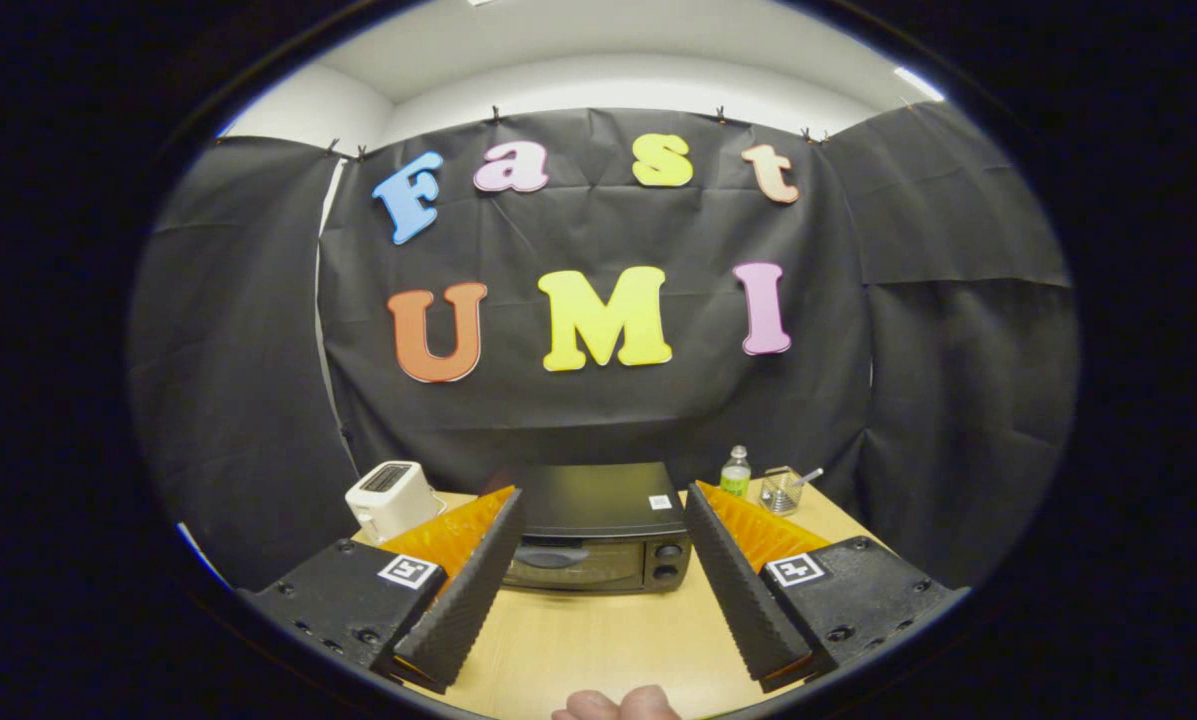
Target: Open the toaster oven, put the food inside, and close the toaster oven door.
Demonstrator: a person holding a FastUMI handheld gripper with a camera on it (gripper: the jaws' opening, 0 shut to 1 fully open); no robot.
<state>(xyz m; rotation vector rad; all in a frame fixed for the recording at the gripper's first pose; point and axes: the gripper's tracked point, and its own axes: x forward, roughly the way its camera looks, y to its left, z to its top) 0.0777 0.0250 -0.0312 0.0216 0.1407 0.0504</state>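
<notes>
1. Hand-held gripper [603, 500] raised above a light wooden surface [598, 640], its two fingers [468, 590] spread wide apart, nothing held between them.
2. Black toaster oven [598, 525] standing on the surface just beyond the fingers, framed in the gap between them, door shut, glass front facing the camera.
3. Dark handle across the top of the door, two round knobs [667, 561] stacked at the right end of the oven's front.
4. Small white square sticker [660, 502] on the oven's flat top, near its right rear corner.
5. White pop-up toaster [391, 497] to the left of the oven, near the back of the surface, partly hidden behind the left finger.
6. Small clear bottle [735, 473] with a green label and pale cap to the right of the oven, close to the black cloth wall [598, 410].
7. Clear glass container [780, 490] just beside the bottle on its right, a thin utensil leaning out of it to the right.
8. Bare stretch of surface between the fingers and in front of the oven.
9. Part of a person's hand [618, 705], fingertips only, at the near edge of the surface below the gripper.
10. Food for the oven: cannot tell where it is.
11. Pale wall and ceiling above the cloth.
</notes>
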